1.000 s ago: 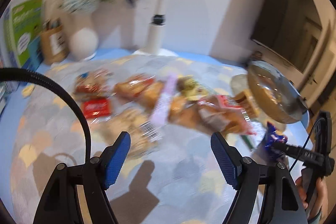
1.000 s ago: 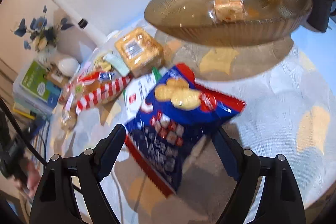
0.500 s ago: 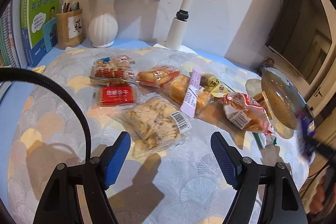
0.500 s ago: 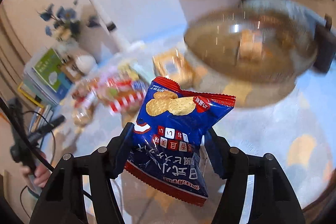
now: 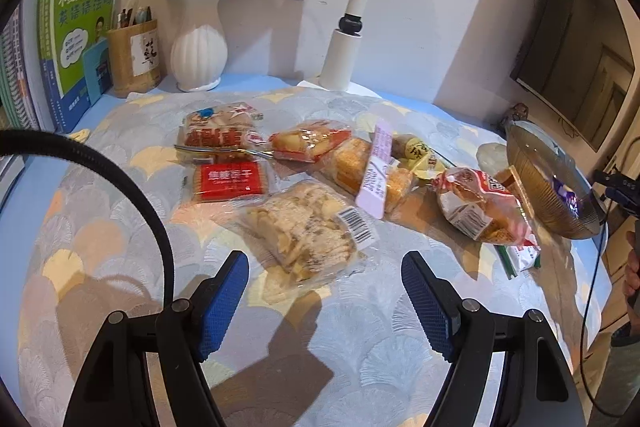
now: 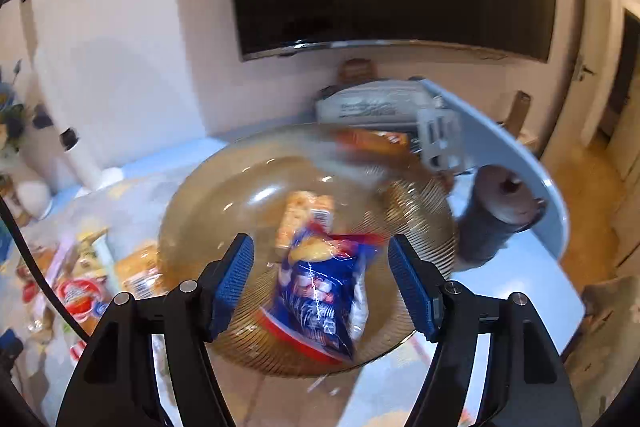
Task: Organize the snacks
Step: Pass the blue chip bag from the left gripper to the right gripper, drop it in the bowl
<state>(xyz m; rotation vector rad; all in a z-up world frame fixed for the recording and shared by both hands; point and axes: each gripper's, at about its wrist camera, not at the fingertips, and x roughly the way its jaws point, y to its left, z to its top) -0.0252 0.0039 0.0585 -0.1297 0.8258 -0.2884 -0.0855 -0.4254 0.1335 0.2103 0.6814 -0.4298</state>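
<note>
My right gripper [image 6: 322,279] hangs over the ribbed amber glass bowl [image 6: 420,211]. Its jaws are opening, and the blue biscuit bag [image 6: 320,291] is blurred between the pads, with a gap on each side. A small wrapped snack [image 6: 304,215] lies in the bowl, and an orange packet [image 6: 372,141] rests at its far rim. My left gripper [image 5: 324,291] is open and holds nothing; it hovers just short of a clear bag of crackers [image 5: 304,231]. Several more snack packets lie beyond it, among them a red packet [image 5: 228,181] and a red-and-white bag [image 5: 476,207]. The bowl [image 5: 548,187] stands at the far right.
A white vase [image 5: 198,59], a pen holder [image 5: 134,57], books [image 5: 76,35] and a white lamp post [image 5: 346,39] line the back wall. A grey cup [image 6: 496,215] stands right of the bowl, near the table's edge. A black cable [image 5: 120,187] arcs across the left.
My right gripper lifted the blue bag off the table and carried it over the bowl; its jaws have widened and the bag now hangs loose. My left gripper has barely moved.
</note>
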